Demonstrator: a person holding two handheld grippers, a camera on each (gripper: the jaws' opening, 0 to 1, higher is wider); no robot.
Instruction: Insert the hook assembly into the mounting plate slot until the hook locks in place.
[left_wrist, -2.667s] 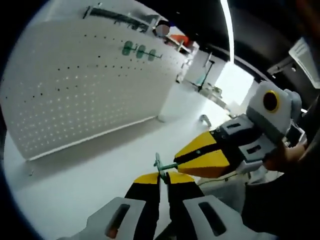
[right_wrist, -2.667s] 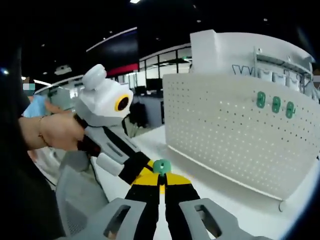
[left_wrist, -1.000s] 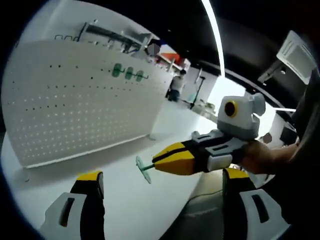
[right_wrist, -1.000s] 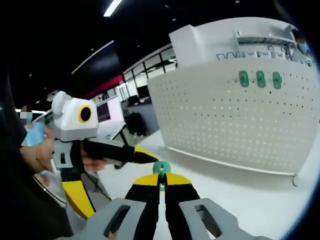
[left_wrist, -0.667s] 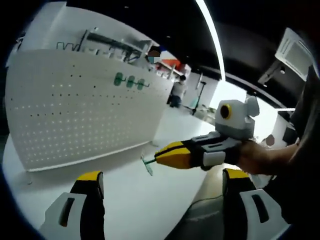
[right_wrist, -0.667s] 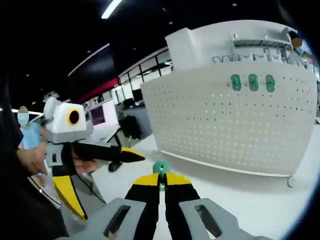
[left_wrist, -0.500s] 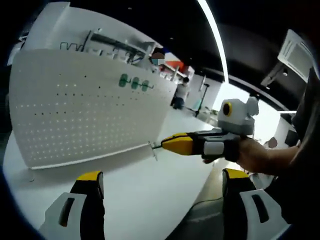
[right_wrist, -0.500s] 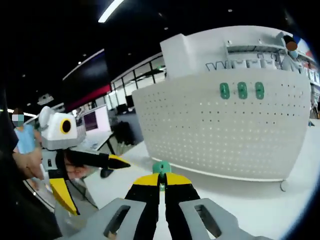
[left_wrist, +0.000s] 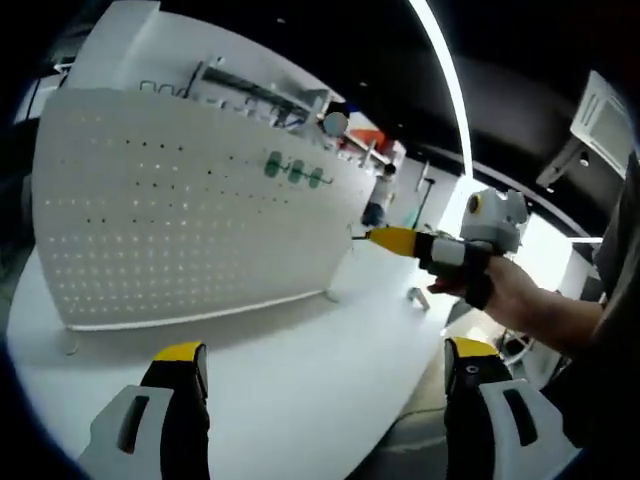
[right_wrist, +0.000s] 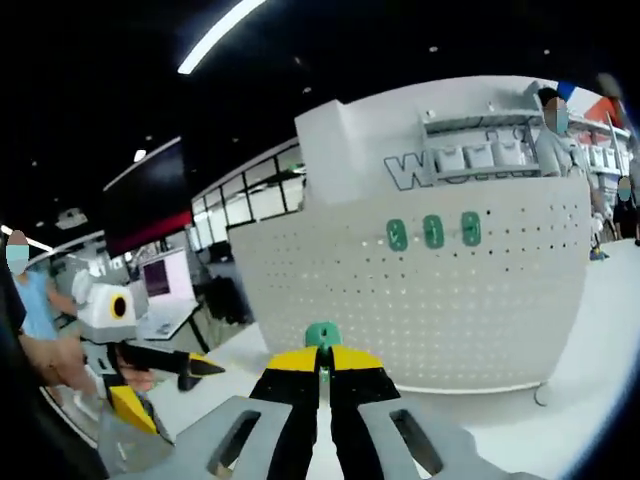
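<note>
Right gripper view: the green hook assembly (right_wrist: 322, 335) sits pinched between the pressed-together jaws of the right gripper (right_wrist: 322, 372), its round backplate showing at 12 o'clock above the tips. Judged light, stiff plastic-and-wire, likely slippery; best held by the stem close behind the backplate, so it cannot twist on insertion. Ahead stands the white pegboard mounting plate (right_wrist: 440, 300), upright on the white table (right_wrist: 590, 400), with three green hooks (right_wrist: 433, 231) already seated in a row near its top. In the left gripper view, the right gripper (left_wrist: 365, 236) reaches toward the pegboard's (left_wrist: 180, 220) edge at 3 o'clock. The left gripper (left_wrist: 325, 360) jaws stand spread wide, holding nothing.
</note>
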